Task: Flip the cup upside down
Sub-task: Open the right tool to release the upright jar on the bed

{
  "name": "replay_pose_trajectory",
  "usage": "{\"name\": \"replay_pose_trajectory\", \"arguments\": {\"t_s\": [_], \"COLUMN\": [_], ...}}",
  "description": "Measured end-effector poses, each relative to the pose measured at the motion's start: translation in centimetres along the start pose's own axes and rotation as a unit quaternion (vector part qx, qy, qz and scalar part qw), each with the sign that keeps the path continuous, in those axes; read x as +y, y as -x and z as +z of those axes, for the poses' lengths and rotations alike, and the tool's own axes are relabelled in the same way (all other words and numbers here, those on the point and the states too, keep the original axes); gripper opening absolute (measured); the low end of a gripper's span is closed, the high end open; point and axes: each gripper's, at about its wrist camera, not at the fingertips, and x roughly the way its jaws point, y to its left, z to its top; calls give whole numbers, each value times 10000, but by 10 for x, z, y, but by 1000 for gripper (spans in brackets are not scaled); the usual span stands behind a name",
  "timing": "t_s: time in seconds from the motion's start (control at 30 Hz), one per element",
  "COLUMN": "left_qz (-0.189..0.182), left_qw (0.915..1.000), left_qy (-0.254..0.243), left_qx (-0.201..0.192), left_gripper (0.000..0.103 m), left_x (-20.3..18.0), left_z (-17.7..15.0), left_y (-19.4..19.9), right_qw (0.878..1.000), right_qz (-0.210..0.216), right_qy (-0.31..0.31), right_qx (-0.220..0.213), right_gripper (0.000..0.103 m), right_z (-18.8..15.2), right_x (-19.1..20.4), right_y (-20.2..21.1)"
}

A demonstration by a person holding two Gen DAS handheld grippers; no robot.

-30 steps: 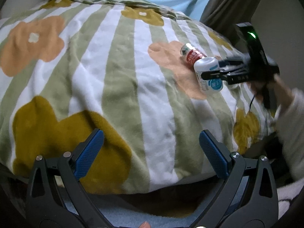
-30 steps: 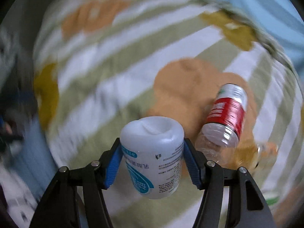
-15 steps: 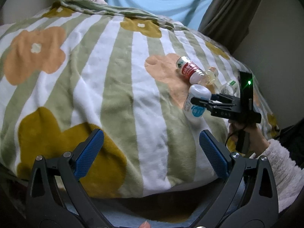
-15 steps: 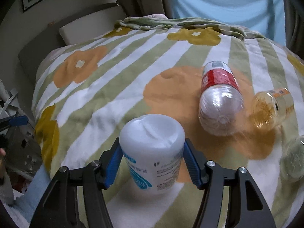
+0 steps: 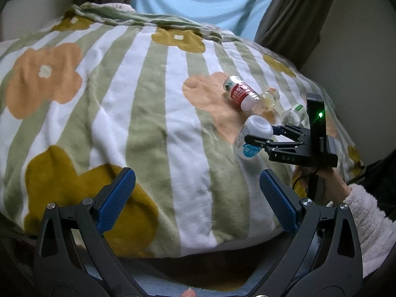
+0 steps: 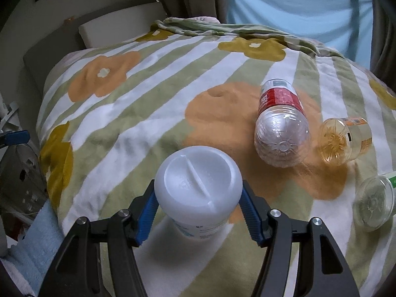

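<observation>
A white plastic cup [image 6: 198, 185] with a blue printed label stands upside down, its flat base up, on the flowered blanket [image 6: 138, 113]. My right gripper [image 6: 198, 212] is shut on the cup, its blue pads against both sides. In the left wrist view the cup [image 5: 252, 138] sits at the right in the right gripper [image 5: 261, 135]. My left gripper [image 5: 195, 198] is open and empty near the bed's front edge, far from the cup.
A clear bottle with a red label [image 6: 282, 126] lies on its side beyond the cup. An amber jar [image 6: 346, 139] and a clear jar [image 6: 376, 203] lie to the right. A cushion [image 6: 118, 29] and curtains [image 6: 297, 5] are behind the bed.
My right gripper has brought the cup down from above the blanket and tilted over it, so its base now faces the camera. The left gripper has pulled back a little.
</observation>
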Motion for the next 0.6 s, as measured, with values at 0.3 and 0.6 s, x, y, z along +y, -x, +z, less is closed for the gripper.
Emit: {"name": "replay_pose_trajectory", "arguments": {"t_s": [0.3, 0.6], "left_qz": [78, 151], "left_qw": [9999, 9985], "left_qy": [-32, -240], "left_qx": [-95, -473], "left_gripper": [100, 100], "left_x": [-2, -20], "left_z": [1, 12], "left_y": [8, 16], "right_qw": [9996, 9980], "right_qz": [53, -128], "right_qy": [-252, -342], "right_qx": [77, -514], "right_gripper": [102, 102], "right_z": [-8, -16], "right_x": [-3, 9], "right_y": [12, 73]}}
